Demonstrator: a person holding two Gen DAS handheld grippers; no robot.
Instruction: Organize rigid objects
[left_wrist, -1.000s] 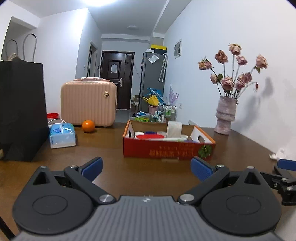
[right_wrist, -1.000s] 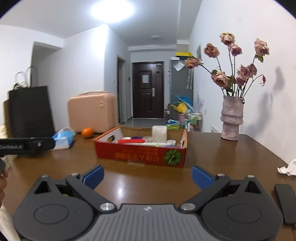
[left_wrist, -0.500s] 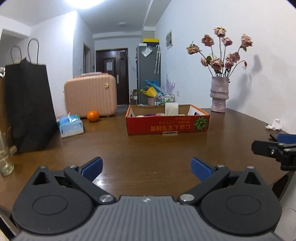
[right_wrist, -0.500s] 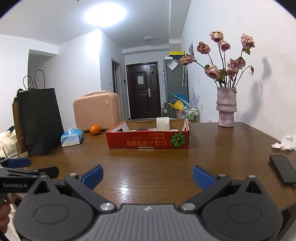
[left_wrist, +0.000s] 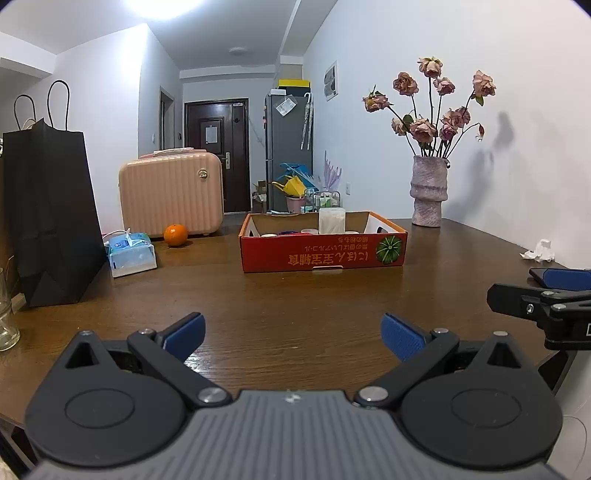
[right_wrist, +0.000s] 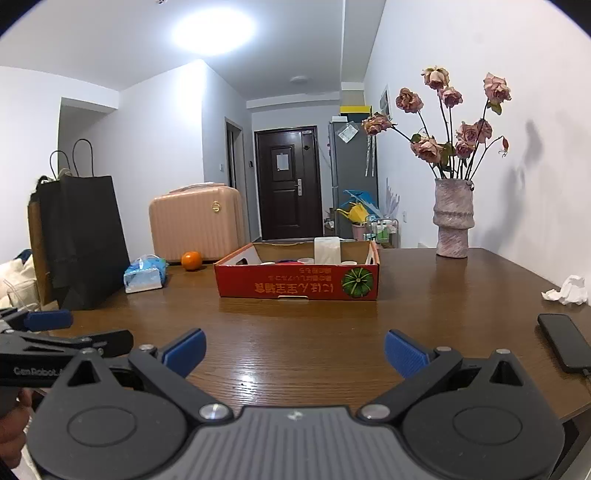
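We held our left gripper (left_wrist: 291, 334) spread and empty above the table (left_wrist: 295, 295). Left to right ahead stood a bag (left_wrist: 48, 218), tissues (left_wrist: 131, 253), an orange (left_wrist: 176, 235), the red box (left_wrist: 323, 254) of cups mid-table, and a vase (left_wrist: 428, 195). Our right gripper (right_wrist: 295, 349) hung equally wide, grasping nothing, a phone (right_wrist: 565, 341) beside it.

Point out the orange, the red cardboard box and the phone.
orange (left_wrist: 176, 235), left wrist view, middle of the fruit.
red cardboard box (right_wrist: 295, 287), right wrist view, printed front wall.
phone (right_wrist: 564, 342), right wrist view, middle of the dark screen.
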